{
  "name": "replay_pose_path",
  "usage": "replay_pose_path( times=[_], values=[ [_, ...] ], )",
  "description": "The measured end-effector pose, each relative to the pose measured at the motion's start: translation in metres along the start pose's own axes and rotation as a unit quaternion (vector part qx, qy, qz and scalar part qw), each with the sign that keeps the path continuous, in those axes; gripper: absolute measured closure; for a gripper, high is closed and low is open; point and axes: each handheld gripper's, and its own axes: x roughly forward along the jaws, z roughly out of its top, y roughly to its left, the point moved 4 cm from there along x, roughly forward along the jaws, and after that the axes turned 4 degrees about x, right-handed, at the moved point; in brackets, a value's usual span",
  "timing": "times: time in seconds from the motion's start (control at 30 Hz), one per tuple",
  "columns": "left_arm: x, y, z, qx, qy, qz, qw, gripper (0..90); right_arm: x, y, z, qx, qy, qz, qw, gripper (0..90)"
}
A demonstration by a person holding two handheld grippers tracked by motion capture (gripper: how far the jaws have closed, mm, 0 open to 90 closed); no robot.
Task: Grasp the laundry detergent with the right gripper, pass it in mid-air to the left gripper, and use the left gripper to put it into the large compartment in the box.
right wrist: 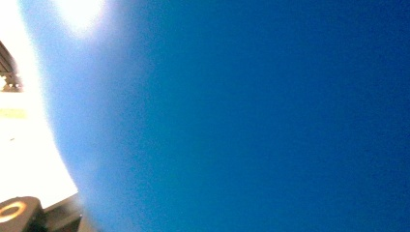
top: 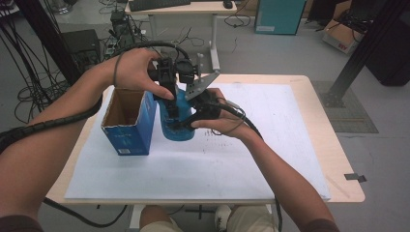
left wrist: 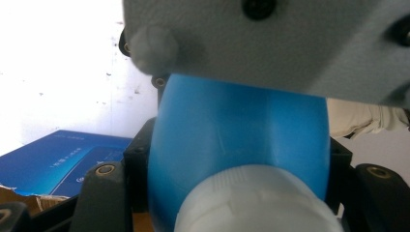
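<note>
Setting: workshop floor with loose cables, a second desk at the back, a teal cabinet (top: 277,16) and a cardboard box (top: 341,35) in the far right corner.
Surface: light wooden table (top: 316,116) covered by a white sheet (top: 270,145).
Bottle: blue plastic bottle (top: 178,129) with a white ribbed cap (left wrist: 258,205), standing on the white sheet left of the table's middle, just right of the blue carton; the cap is closest to the camera in the left gripper view.
Bottle contents: cannot be told; the wall is opaque.
Left gripper: left gripper (top: 170,92) comes down over the top of the bottle; in its own view the black jaws sit on either side of the blue body, seemingly clamped against it.
Right gripper: right gripper (top: 191,118) lies against the bottle's right side, low on the body; its own view is blurred blue surface at very close range, so whether its jaws are closed or apart cannot be told.
Hands: left hand (top: 133,67) and right hand (top: 227,121) each wrapped round a gripper handle, cables trailing toward the person.
Carton: blue carton (top: 130,130), upright, top flaps open, brown cardboard inside; nothing can be made out in it.
Carton position: just left of the bottle, very close or touching.
</note>
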Motion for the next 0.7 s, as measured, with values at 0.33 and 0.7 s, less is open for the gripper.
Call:
replay_pose_path(
  times=[0.33,0.7],
  values=[
    [0.0003,0.0008,0.0009,0.001,0.000,-0.003,1.0000,37.4,-0.0008,-0.0007,-0.0009,0.004,0.002,0.001,1.0000,42.0],
    [0.0011,0.0007,0.0004,0.000,0.000,-0.002,1.0000,37.4,0.0001,-0.0011,-0.0015,0.006,0.001,0.004,1.0000,41.7]
  ],
)
